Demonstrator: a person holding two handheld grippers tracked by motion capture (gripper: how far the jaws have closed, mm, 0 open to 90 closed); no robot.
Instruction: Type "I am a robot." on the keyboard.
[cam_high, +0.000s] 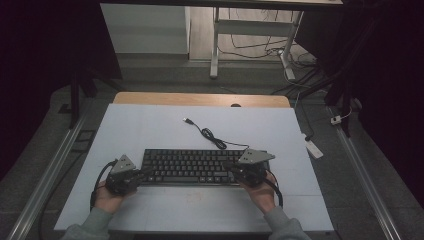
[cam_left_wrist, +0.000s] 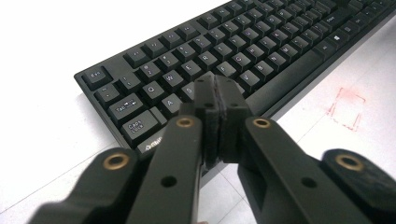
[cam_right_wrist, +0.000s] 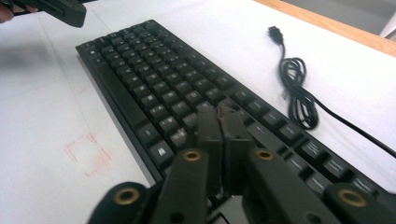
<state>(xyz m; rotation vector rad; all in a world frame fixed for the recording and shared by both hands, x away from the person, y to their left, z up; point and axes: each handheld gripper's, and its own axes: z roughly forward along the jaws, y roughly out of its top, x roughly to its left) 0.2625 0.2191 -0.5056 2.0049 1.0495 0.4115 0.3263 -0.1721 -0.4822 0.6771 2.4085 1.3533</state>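
The black keyboard (cam_high: 192, 166) lies flat near the front of the white surface (cam_high: 150, 130), its coiled cable (cam_high: 212, 136) trailing behind it. The left claw (cam_high: 145, 173) sits at its left end, the right claw (cam_high: 231, 170) at its right end, both pinched together, empty.

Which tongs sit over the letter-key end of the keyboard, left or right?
The left tongs: shut, their tips sit over the Q/A/W keys of the black keyboard. The right tongs, also shut, are at the opposite end, nearer the coiled black USB cable.
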